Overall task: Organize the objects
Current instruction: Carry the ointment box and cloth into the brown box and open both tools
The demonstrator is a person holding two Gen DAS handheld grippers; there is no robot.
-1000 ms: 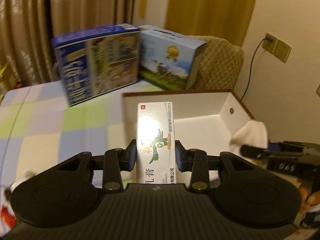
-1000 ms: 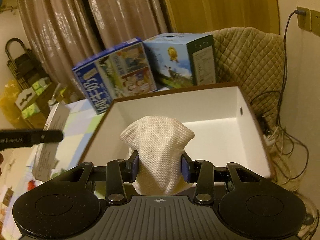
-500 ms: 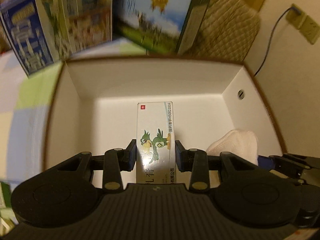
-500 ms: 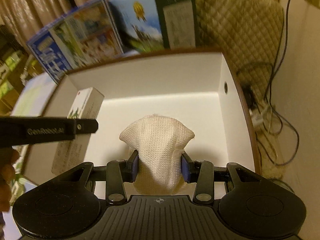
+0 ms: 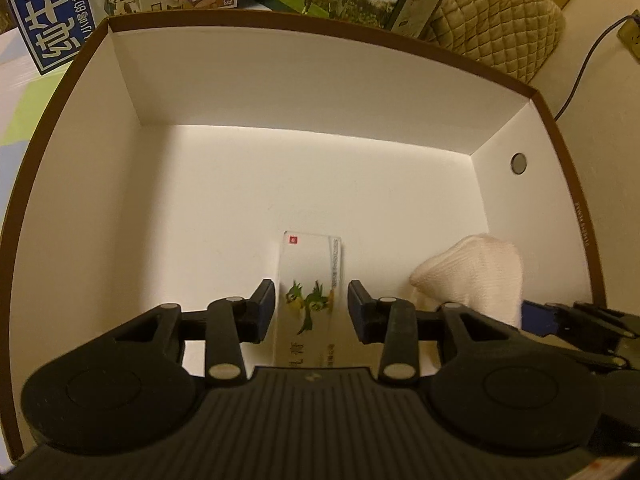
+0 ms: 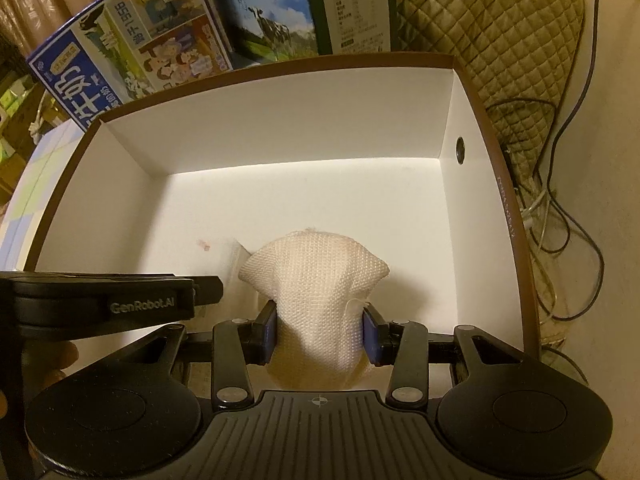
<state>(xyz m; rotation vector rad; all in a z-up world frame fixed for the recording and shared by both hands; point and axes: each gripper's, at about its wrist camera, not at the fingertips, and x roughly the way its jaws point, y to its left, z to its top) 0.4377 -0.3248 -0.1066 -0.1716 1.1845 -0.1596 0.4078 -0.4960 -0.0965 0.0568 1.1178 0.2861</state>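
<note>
Left wrist view: left gripper (image 5: pixel 311 307) inside the white storage box (image 5: pixel 256 80), pads spread with a narrow gap either side of the medicine carton (image 5: pixel 310 280); carton released or close to it, apparently resting on the box floor near the front wall, slightly blurred
Right wrist view: right gripper (image 6: pixel 319 330) pinching the white cloth pouch (image 6: pixel 316 280), low over the box floor, right of the carton and near the front wall
Behind the box: blue milk carton case (image 6: pixel 132 52), cow-print case (image 6: pixel 276 4)
Step in hand, judged: depositing both items
Next move calls for: right pads parting to drop the pouch, then both grippers lifting straight up clear of the rim without dragging either item
</note>
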